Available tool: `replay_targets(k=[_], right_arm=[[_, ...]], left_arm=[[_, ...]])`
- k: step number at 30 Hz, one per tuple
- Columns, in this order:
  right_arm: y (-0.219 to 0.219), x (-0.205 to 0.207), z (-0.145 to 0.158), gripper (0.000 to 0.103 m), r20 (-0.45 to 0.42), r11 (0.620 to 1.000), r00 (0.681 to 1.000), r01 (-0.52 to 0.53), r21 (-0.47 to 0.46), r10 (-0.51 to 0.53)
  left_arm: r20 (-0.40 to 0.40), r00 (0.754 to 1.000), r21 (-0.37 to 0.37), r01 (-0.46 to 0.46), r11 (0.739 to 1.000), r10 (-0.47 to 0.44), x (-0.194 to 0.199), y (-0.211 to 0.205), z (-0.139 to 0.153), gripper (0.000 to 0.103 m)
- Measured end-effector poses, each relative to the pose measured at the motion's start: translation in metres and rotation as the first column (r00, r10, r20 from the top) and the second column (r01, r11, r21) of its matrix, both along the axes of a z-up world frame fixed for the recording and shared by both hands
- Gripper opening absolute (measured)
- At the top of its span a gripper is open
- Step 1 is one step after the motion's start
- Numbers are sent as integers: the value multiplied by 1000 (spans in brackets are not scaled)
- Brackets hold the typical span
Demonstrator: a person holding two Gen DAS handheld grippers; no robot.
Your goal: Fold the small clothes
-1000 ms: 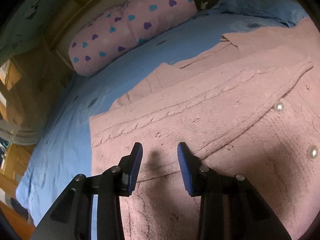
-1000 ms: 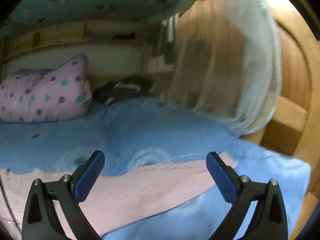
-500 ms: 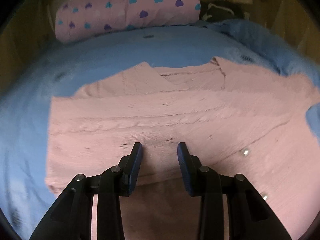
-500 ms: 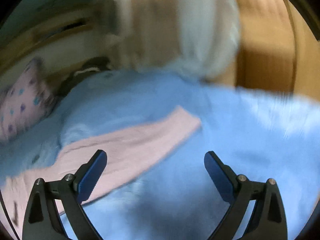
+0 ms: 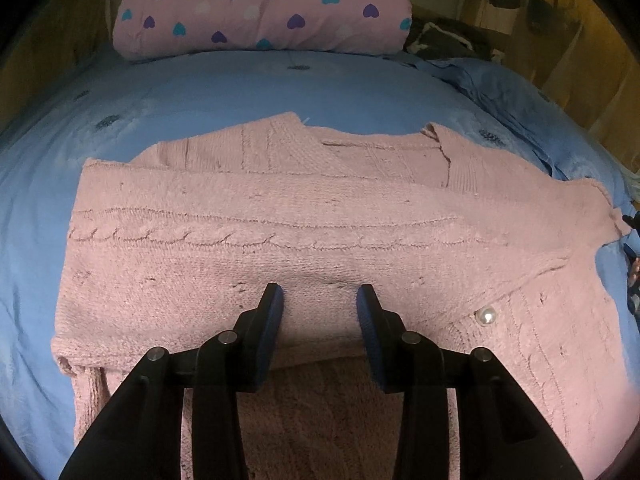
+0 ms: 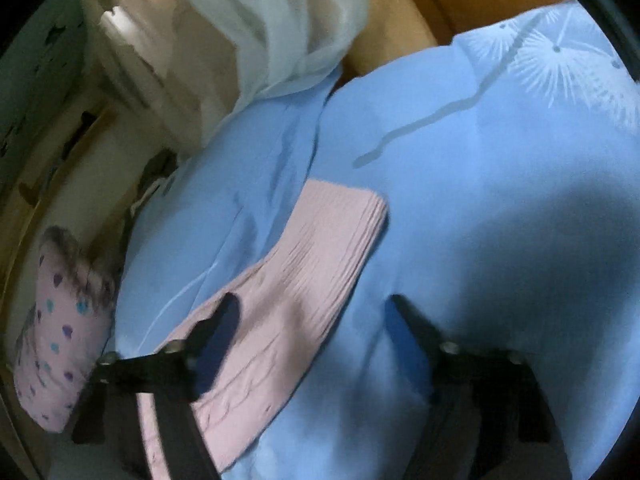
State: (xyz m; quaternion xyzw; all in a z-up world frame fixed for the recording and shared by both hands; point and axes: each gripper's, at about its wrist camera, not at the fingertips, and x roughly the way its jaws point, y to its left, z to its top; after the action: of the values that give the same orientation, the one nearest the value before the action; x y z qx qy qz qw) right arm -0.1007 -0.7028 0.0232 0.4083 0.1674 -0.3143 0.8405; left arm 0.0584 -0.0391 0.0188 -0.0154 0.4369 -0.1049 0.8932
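Since 1 second ago the right gripper (image 6: 312,316) has dropped toward the pink cardigan's (image 5: 320,216) outstretched sleeve (image 6: 312,264) on the blue bedsheet (image 6: 480,200), jaws closing astride its long axis, nothing pinched, while the left gripper (image 5: 319,304) hovers narrowly parted over the body.

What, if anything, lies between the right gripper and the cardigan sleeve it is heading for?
Nothing visible: the right gripper, its jaws closing, sits over the pink cardigan sleeve, which lies flat on the blue bedsheet with no object between them.

Right tool (image 6: 312,312) closing over pink sleeve (image 6: 304,276)
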Motion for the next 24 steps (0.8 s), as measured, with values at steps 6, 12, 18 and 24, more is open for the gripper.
replay_targets(k=[6,12,18,24], right_arm=[[-42,-14,-22,7,88,988,994,49,147,-63],[33,16,51,7,-132,946,968,-240,-216,215],[204,45,98,7,-335,673,835,-550,-494,436],[331,71,51,7,-380,542,667,-744,-390,641]], left_arm=[[2,1000,6,2,1000,-2,-1,1,1,20],[4,1000,34,0,999,0,1,-3,1,21],[2,1000,9,0,1000,0,1,2,0,21],[-7,1000,23,13,1000,-13,3,0,1,21]])
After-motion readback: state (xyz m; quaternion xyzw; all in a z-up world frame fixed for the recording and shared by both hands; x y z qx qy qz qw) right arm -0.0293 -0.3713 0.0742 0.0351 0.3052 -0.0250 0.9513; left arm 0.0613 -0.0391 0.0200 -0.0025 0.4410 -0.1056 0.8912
